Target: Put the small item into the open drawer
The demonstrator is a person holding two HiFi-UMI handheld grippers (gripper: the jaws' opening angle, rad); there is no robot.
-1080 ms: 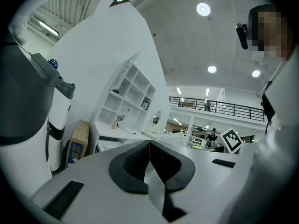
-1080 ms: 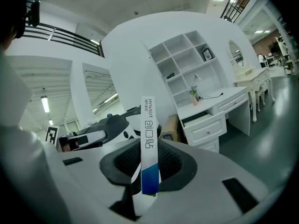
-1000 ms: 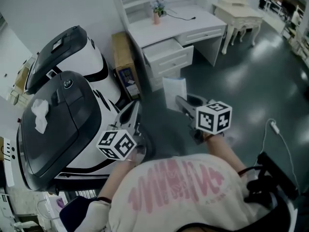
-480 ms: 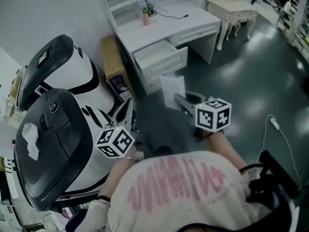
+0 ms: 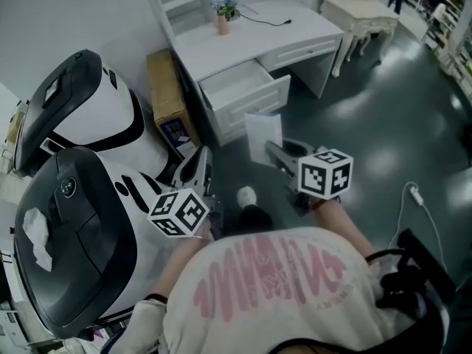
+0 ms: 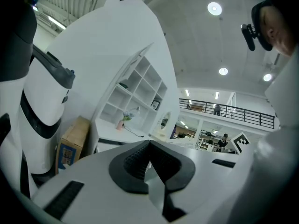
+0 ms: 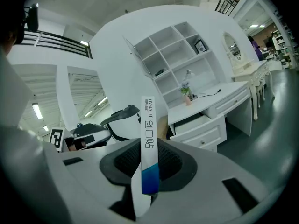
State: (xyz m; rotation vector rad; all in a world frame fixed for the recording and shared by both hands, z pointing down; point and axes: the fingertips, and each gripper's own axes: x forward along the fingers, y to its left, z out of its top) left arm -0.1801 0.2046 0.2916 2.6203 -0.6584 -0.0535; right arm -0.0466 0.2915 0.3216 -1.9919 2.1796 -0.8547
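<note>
room: a dark grey glossy floor (image 5: 369, 124) carries a white desk (image 5: 251, 39) set against a white wall. a small potted plant (image 5: 223, 17) stands on the desk top, with a thin dark cable lying across the top beside it. in the right gripper view, a white shelf unit (image 7: 173, 50) rises above the desk. a cardboard box (image 5: 166, 94) stands on the floor just beside the desk's left end. two large white and black machine housings (image 5: 81, 220) fill the left side of the head view. a cream dressing table (image 5: 361, 9) stands to the right of the desk, and a white cable (image 5: 409, 198) lies on the floor at right.

open drawer (image 5: 240, 87): pulled out from the desk front; its inside cannot be made out.

right gripper (image 5: 276, 153): jaws clamped on the small item (image 5: 264, 133), a flat white packet with a blue end, held edge-on and upright between the pads (image 7: 173, 160). the item is in the air above the floor, in front of the drawer and apart from it.

left gripper (image 5: 200, 169): jaws closed together with nothing between them, held beside the nearer housing.
</note>
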